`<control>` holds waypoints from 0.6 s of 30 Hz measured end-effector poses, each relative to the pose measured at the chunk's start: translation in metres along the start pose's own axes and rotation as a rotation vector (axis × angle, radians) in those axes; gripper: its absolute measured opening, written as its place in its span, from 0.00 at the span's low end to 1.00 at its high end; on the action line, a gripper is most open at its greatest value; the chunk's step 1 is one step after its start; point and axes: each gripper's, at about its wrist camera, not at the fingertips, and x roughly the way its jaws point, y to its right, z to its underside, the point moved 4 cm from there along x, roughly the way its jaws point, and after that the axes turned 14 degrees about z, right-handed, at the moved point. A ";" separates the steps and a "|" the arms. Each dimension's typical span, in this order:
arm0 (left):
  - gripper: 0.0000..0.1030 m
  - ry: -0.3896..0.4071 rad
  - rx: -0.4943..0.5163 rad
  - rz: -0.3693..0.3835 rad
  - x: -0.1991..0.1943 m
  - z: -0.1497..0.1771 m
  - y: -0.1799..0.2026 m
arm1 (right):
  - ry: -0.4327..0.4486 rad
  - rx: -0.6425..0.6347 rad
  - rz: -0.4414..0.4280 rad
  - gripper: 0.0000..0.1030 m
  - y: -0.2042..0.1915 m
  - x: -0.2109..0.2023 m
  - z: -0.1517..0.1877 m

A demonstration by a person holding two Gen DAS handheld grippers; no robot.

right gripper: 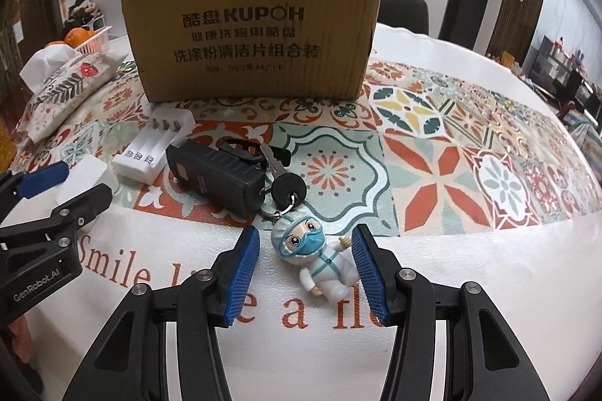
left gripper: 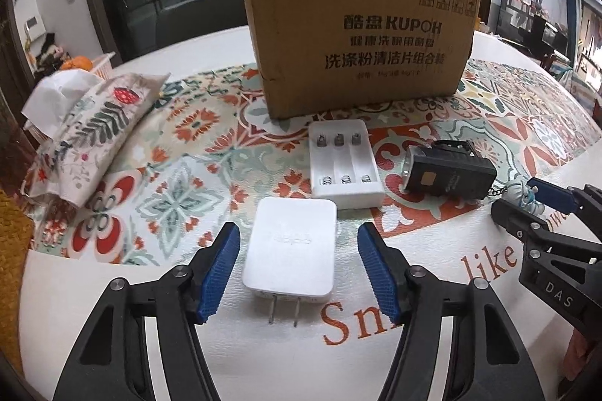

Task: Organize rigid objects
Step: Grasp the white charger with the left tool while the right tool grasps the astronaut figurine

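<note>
My left gripper is open, its blue pads on either side of a white plug adapter that lies flat, prongs toward me. Beyond it lie a white battery charger and a black device. My right gripper is open around a small doll keychain in a white suit and blue mask, chained to a black-headed key. The black device and charger lie to its left. A cardboard box stands behind everything; it also shows in the right wrist view.
A floral tissue pouch lies at the left on the patterned tablecloth. A basket of oranges sits behind it. The right gripper shows at the right edge of the left view; the left gripper shows at the left edge of the right view.
</note>
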 end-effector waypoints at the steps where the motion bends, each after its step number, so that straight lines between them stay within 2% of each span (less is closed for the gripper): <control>1: 0.60 -0.005 -0.007 0.011 0.002 0.000 0.000 | -0.004 0.002 -0.003 0.51 0.000 0.001 0.000; 3: 0.57 -0.018 -0.024 0.024 0.005 0.002 -0.002 | -0.010 0.006 -0.011 0.51 0.000 0.002 0.000; 7: 0.43 -0.026 -0.034 0.063 0.007 0.003 -0.001 | -0.013 0.014 -0.028 0.48 -0.001 0.003 0.001; 10: 0.43 -0.026 -0.028 0.072 0.007 0.004 0.001 | -0.010 0.011 -0.055 0.39 -0.003 0.001 0.002; 18: 0.43 -0.032 -0.047 0.098 0.001 0.009 0.006 | -0.002 0.020 -0.070 0.39 -0.003 -0.005 0.003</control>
